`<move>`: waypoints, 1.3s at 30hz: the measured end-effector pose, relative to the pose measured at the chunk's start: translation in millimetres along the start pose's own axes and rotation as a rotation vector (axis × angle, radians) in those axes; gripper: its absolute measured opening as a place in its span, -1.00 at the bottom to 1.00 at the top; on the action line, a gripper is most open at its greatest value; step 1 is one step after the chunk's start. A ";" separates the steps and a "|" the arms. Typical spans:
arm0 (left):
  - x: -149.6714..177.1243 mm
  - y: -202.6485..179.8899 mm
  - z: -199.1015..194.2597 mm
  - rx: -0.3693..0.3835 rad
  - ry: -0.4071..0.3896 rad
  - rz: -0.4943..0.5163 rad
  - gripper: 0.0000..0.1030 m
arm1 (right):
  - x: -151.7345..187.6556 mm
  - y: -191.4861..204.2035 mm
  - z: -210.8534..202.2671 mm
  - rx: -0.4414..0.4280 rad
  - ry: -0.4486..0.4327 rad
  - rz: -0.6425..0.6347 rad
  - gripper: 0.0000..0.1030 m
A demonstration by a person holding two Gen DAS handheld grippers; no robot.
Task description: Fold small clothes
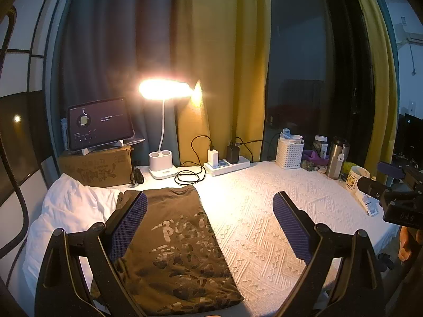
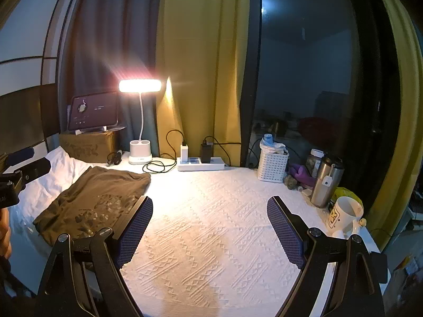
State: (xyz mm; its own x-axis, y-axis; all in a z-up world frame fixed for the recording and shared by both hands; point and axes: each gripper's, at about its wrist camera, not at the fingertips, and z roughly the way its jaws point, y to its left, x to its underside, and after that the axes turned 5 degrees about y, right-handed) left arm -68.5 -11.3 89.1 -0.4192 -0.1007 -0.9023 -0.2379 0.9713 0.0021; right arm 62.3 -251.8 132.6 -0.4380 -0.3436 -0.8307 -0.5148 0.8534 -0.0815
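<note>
A folded olive-brown T-shirt [image 1: 174, 245] with a pale print lies on the left of the white textured table cover [image 1: 277, 211], partly over a white cloth [image 1: 71, 211]. My left gripper [image 1: 210, 227] is open and empty, above the shirt's right edge. In the right wrist view the shirt [image 2: 95, 200] lies at the left. My right gripper [image 2: 210, 227] is open and empty over the bare cover [image 2: 211, 224], right of the shirt. The other gripper shows at the edge of each view.
Along the back stand a tablet [image 1: 99, 122] on a cardboard box [image 1: 96, 167], a lit desk lamp [image 1: 164, 89], a power strip [image 1: 227, 165] with chargers and cables, and a white basket [image 1: 289, 153]. A steel tumbler [image 2: 326, 182] and a white mug [image 2: 343, 215] stand at the right edge.
</note>
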 end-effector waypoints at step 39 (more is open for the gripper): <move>3.9 2.4 0.0 -0.009 0.008 -0.030 0.85 | -1.6 5.4 6.9 -0.020 0.016 -0.022 0.73</move>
State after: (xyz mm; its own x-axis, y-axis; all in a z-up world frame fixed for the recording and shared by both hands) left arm -70.8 -9.4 85.5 -0.4191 -0.1318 -0.8983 -0.2583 0.9658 -0.0212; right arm 65.3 -244.0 129.8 -0.4378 -0.3687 -0.8200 -0.5391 0.8375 -0.0888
